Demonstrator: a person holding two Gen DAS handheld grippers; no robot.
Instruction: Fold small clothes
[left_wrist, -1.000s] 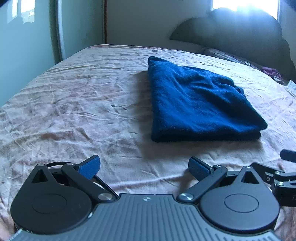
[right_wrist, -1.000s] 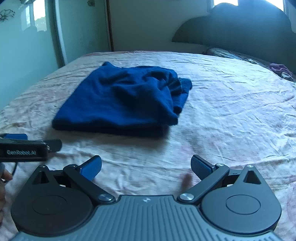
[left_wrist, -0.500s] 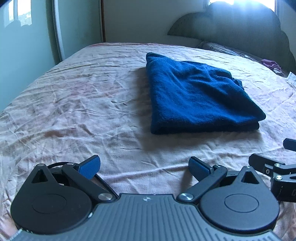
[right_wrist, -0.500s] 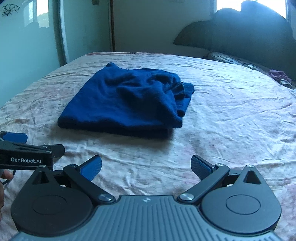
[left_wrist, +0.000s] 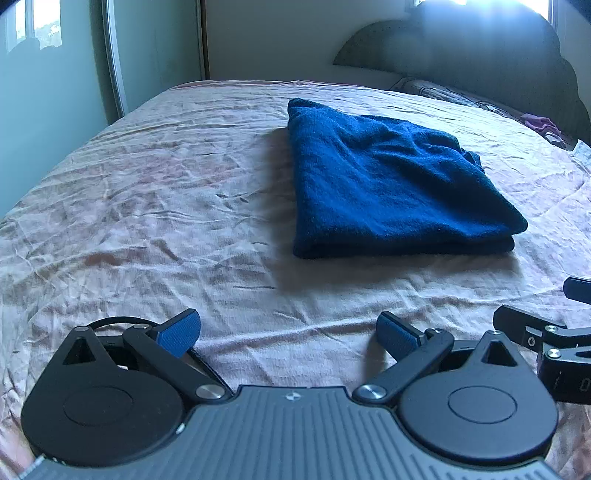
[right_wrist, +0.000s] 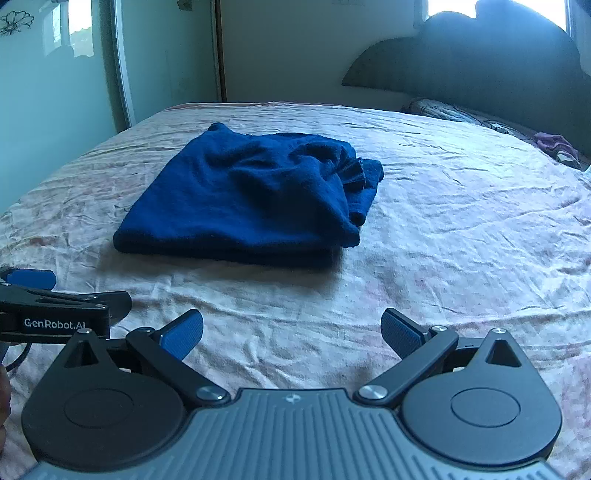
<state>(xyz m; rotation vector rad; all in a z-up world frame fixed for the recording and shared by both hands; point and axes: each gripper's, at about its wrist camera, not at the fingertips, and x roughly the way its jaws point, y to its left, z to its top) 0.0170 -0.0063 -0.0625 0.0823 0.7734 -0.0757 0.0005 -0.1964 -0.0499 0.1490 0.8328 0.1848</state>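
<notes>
A folded dark blue garment (left_wrist: 388, 192) lies on the pink bedsheet (left_wrist: 147, 206); it also shows in the right wrist view (right_wrist: 251, 199), with a bunched edge on its right side. My left gripper (left_wrist: 288, 332) is open and empty, held low over the sheet in front of the garment, apart from it. My right gripper (right_wrist: 291, 332) is open and empty, also short of the garment. Each gripper shows at the edge of the other's view: the right one (left_wrist: 546, 332) and the left one (right_wrist: 55, 306).
A dark headboard (right_wrist: 480, 66) and a pillow (right_wrist: 461, 114) stand at the far end of the bed. A small purple cloth (right_wrist: 554, 144) lies at the far right. A pale wall and door frame (left_wrist: 114, 55) run along the left side.
Both grippers have drawn back a little and tilted up, so the garment sits slightly farther off. Both stay open. The garment has not moved.
</notes>
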